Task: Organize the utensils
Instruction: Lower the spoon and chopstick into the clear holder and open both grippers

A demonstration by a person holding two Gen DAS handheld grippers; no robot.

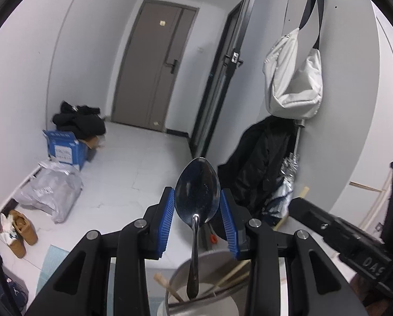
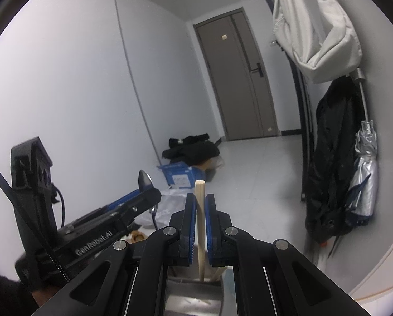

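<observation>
My left gripper (image 1: 197,205) is shut on a steel spoon (image 1: 196,197), its blue pads on the bowl's edges, bowl up, handle hanging down over a steel cup (image 1: 207,284) that holds wooden chopsticks (image 1: 170,288). My right gripper (image 2: 201,210) is shut on an upright wooden chopstick (image 2: 200,223) whose lower end reaches into the steel cup (image 2: 193,295). The left gripper with the spoon (image 2: 145,180) shows at the left in the right wrist view. The right gripper's body (image 1: 354,239) shows at the right in the left wrist view.
Beyond is a hallway with a grey door (image 1: 154,63). A blue box (image 1: 64,150) under black clothes, a grey bag (image 1: 51,189) and boots (image 1: 19,231) lie on the floor at left. A white bag (image 1: 294,79), black jacket (image 1: 259,163) and umbrella (image 2: 365,173) hang at right.
</observation>
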